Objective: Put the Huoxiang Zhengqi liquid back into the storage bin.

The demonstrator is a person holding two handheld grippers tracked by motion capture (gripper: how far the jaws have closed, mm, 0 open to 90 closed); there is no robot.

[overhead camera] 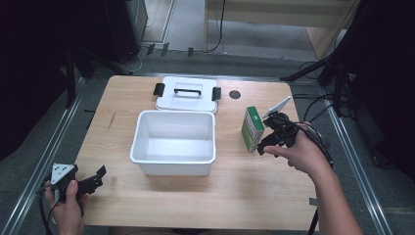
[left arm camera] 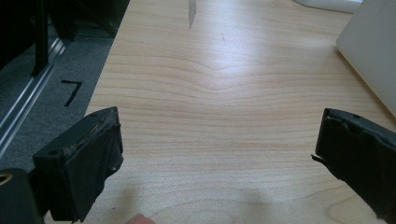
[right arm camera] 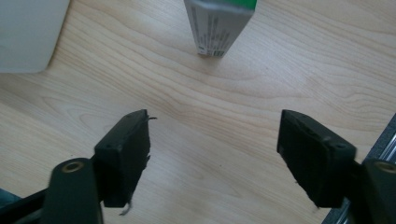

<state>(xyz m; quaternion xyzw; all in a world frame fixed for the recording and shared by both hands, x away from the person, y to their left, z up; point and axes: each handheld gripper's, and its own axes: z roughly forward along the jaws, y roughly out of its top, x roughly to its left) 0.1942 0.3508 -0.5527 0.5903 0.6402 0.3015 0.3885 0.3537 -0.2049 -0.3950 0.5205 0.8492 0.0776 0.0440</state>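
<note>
We note a light wooden counter (overhead camera: 147,196). At centre, an open white rectangular plastic tub (overhead camera: 173,142); its white lid with black handle and clips (overhead camera: 186,93) lies just beyond. Right: upright green-and-white carton (overhead camera: 252,128), right gripper (overhead camera: 274,134) just beside it, jaws apart. Left gripper (overhead camera: 90,182) near-left, jaws apart, empty.

Bright overhead light, glare on the table (left arm camera: 219,70), dark surroundings, close fingers (right arm camera: 123,158) perhaps slightly soft.
</note>
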